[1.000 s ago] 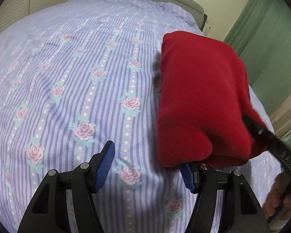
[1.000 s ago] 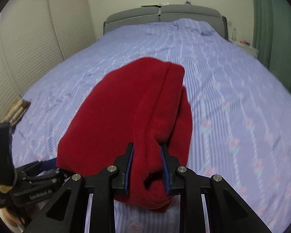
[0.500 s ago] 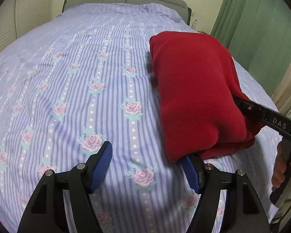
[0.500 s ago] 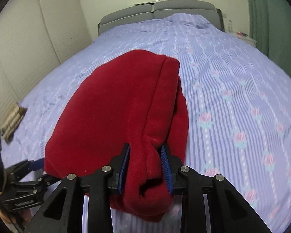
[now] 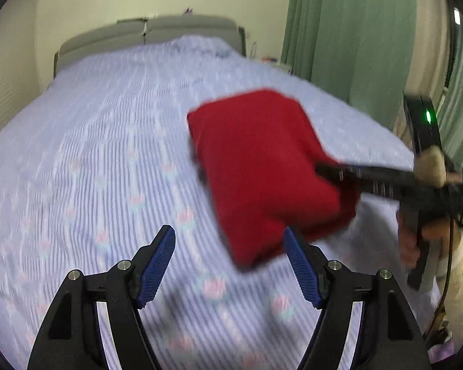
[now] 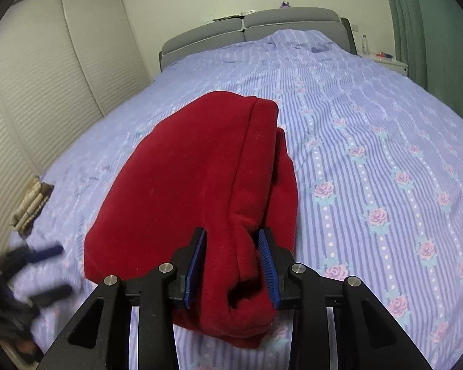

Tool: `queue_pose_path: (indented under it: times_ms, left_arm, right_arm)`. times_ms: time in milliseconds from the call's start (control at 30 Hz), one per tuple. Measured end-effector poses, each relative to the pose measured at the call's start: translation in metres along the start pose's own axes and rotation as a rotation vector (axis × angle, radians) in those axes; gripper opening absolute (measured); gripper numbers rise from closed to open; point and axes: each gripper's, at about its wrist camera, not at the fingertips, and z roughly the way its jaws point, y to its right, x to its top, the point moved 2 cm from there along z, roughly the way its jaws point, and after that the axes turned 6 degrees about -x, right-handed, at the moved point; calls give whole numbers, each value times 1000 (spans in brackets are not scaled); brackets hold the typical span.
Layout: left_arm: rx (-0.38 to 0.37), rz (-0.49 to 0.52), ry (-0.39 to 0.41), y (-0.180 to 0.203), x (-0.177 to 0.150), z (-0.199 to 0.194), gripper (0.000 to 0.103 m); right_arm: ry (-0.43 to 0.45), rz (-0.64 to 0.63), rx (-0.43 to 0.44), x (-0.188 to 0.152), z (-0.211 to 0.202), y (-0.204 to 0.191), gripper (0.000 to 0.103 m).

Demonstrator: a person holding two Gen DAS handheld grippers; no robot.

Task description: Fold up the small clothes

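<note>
Folded red fleece garment (image 6: 194, 185) on rose-striped lilac bedspread (image 6: 370, 154), grey padded headboard (image 6: 250, 30) beyond.
Right gripper (image 6: 231, 259) easing apart, blue ribbed pads still pressing the thick soft fold; left gripper (image 5: 228, 265) widening over bare cover, holding nothing. Green curtain (image 5: 348, 30) alongside, slatted wardrobe doors (image 6: 46, 77) opposite.

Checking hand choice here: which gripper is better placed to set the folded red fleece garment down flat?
Right. The right gripper has the folded red fleece garment between its opening jaws; the left gripper is off it, empty.
</note>
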Motion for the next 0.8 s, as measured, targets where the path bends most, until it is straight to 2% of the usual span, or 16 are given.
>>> queue_pose_path:
  times_ms: [67,200,333,367,433,467,533,667,733,800]
  left_arm:
    - [5,19,8,-3,14,11,72]
    - [-38,40,-24,-5,22,38,72]
    - [-117,-15,-67,-12,17,53,73]
    - [-121,-26,-79,-15,15,59,73]
    - [-136,-29,-90,-19,10,64,73]
    - [-144,-21,-86,-18,8,65,73]
    - [-169,-28,-97,-18,6,67,74]
    - [-201,-20,-151,-12,1,81,74]
    - [-189,10,-172,-6,-6,89,75]
    - [-200,-18,-161,-7,-8,88,75]
  right_arm:
    - [-3,10,0,-1,-1,3,34]
    - [-13,28,-10,-4,-2,9,34]
    - [-37,36,-15,-4,0,12,34]
    - [-38,39,-11,-2,-1,13,36]
    - [-38,37,-4,4,-5,12,51]
    - [-32,33,-15,8,-8,12,55]
    - [13,27,-44,23,-13,9,67]
    - [31,33,-62,58,1,3,67]
    - [-5,78,-69,76,20,6,67]
    - [-42,132,-19,88,37,8,61]
